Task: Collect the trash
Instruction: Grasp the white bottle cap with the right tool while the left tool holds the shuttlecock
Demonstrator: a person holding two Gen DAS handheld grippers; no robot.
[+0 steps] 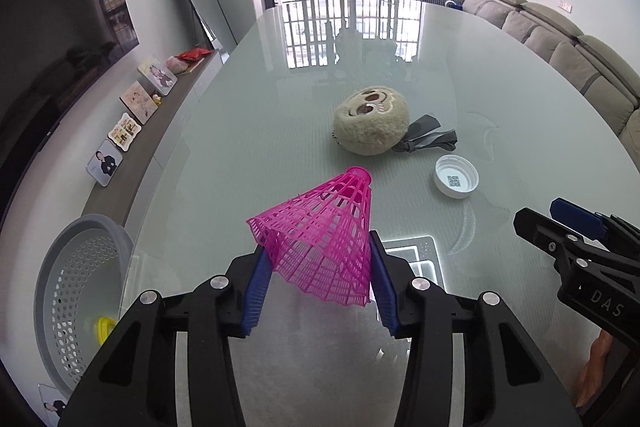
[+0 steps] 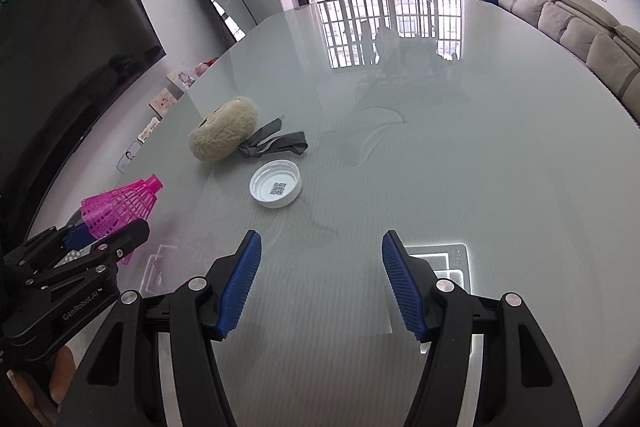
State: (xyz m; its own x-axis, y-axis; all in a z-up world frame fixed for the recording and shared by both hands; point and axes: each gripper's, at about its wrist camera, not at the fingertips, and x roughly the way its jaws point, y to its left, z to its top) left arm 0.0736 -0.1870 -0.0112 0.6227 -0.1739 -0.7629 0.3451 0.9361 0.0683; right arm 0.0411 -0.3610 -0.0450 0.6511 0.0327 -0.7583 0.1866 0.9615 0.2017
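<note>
Off the table's left edge, gray perforated basket (image 1: 80, 291) is sitting low, yellow item already lying inside; judging the step as carrying over and dropping in there. Left gripper (image 1: 318, 281) is clamping pink shuttlecock (image 1: 320, 239) by its skirt, above glass table (image 1: 248, 131); mesh is looking flimsy, so keeping squeeze light seems wise. White cap (image 1: 456, 181) is lying beyond, near plush toy (image 1: 372, 125). Right gripper (image 2: 320, 283) is hovering spread wide, empty.

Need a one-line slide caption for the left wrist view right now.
Left gripper grips a pink plastic shuttlecock above the glass table, grey perforated bin at left.
</note>
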